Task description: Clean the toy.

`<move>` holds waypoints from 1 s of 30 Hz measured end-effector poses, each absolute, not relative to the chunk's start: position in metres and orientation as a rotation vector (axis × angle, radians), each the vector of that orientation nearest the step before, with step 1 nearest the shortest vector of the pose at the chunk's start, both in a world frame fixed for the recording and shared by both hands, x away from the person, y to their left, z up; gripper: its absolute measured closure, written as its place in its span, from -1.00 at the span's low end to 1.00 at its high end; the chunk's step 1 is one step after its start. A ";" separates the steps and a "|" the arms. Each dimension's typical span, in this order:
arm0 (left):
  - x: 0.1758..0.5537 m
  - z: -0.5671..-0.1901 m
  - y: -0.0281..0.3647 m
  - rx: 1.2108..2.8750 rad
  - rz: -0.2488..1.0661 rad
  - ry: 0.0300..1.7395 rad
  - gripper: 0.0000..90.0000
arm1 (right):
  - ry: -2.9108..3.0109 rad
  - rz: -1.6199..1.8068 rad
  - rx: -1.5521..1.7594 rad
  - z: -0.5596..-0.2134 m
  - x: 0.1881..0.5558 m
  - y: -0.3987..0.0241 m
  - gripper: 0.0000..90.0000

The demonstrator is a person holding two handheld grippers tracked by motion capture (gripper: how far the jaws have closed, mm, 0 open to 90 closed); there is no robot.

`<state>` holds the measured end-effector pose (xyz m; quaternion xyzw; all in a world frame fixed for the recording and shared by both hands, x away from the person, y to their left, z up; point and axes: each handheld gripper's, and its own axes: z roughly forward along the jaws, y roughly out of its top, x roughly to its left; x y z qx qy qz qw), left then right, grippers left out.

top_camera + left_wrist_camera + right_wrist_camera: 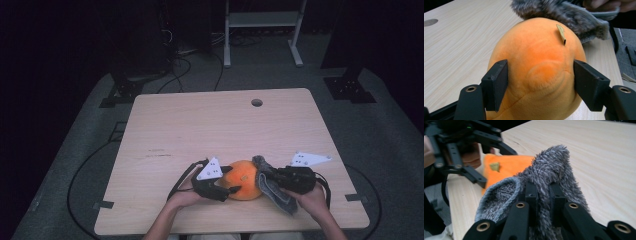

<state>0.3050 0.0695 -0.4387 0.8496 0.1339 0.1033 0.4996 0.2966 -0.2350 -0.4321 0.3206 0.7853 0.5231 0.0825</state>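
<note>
Between left tongs (540,82) pads, orange plush (536,65), grey cloth (549,170) in right tongs (541,192)

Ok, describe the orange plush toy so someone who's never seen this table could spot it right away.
On the light wooden table, look at the near edge, between the person's two hands. The orange plush toy sits there, round and fuzzy. The fluffy grey cloth against its right side is floppy and dull; the toy is the bright ball.
</note>
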 end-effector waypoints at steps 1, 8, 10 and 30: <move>0.305 -0.439 0.070 2.053 0.250 0.324 -0.31 | 2.338 1.556 0.985 -0.434 0.298 -0.237 0.78; 0.309 -0.439 0.071 2.031 0.254 0.376 -0.41 | 2.339 1.396 1.119 -0.447 0.306 -0.252 0.78; 0.310 -0.440 0.070 2.027 0.256 0.391 -0.46 | 2.318 1.441 1.091 -0.438 0.302 -0.252 0.78; 0.313 -0.447 0.060 2.029 0.236 0.312 -0.59 | 2.317 1.544 0.965 -0.431 0.295 -0.240 0.78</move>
